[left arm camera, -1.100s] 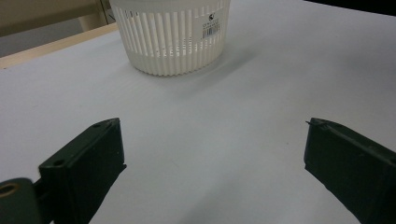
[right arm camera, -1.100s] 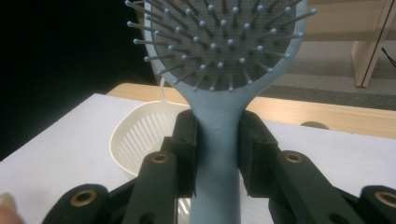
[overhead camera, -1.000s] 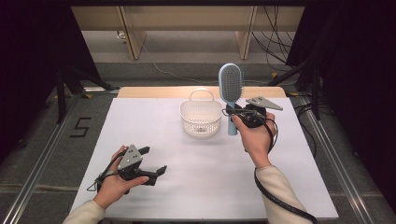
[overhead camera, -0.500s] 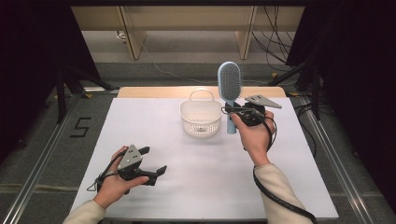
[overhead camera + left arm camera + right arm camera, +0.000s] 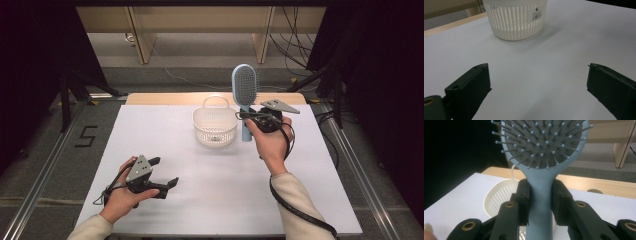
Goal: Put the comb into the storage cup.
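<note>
White table top (image 5: 150, 135) on a dark-walled stage; grey floor and wooden legs beyond, a "5" mark (image 5: 85, 136) on the floor at the left.

Left: left gripper (image 5: 162, 172) low near the table's front edge, held in the person's left hand (image 5: 122, 196). Jaws spread wide, nothing between them; in the left gripper view they frame bare table with the basket (image 5: 515, 18) ahead, well apart.

Centre: white slatted basket (image 5: 215, 125) upright at mid-table, handle loop at its far rim. Looks empty apart from a dark speck on the floor of it — cannot tell what.

Right: right gripper (image 5: 248, 119) raised just beside the basket's right rim, jaws clamped on the neck of the blue hairbrush (image 5: 244, 95). Brush stands upright, bristle head up, handle end down close to the table. The right gripper view shows the jaws pinching the handle (image 5: 540, 202) just under the head (image 5: 541, 142).

Risks, as judged: the grip is on a smooth tapering neck, so the brush could swivel or slide when tilted toward the basket. The basket is light and unheld; a knock from the handle end could push or tip it. The brush looks taller than the basket is deep, so it may lean out and topple it.

Hard to make out: the brush's lower end sits behind the hand (image 5: 272, 145) and basket rim; whether it touches the table is unclear. The top of the head is cut off in the right gripper view.
</note>
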Available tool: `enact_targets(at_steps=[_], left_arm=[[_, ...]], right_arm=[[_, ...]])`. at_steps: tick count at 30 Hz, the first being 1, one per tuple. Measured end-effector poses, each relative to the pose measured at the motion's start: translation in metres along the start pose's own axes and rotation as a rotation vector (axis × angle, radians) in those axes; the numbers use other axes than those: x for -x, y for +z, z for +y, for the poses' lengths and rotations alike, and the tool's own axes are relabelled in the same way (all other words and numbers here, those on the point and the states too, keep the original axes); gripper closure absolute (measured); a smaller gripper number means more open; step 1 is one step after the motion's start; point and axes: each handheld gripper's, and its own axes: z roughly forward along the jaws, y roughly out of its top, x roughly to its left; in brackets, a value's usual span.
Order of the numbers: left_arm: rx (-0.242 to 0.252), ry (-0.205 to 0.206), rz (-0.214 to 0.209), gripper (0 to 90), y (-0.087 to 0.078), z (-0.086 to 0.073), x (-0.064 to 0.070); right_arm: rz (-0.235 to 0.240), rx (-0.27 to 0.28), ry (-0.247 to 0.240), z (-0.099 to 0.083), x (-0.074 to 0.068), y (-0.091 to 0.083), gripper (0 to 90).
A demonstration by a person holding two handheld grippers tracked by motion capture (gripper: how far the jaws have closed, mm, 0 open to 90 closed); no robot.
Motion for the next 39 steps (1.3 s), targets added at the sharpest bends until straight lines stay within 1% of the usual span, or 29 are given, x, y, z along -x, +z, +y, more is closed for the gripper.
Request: enact_targets(at_steps=[22, 39], left_arm=[[0.002, 0.002, 0.002, 4.5, 0.0, 0.0, 0.0], [0.004, 0.002, 0.002, 4.5, 0.0, 0.0, 0.0]], right_arm=[[0.0, 0.003, -0.003, 0.006, -0.001, 0.005, 70.8], [-0.001, 0.001, -0.011, 0.009, -0.001, 0.012, 70.8]])
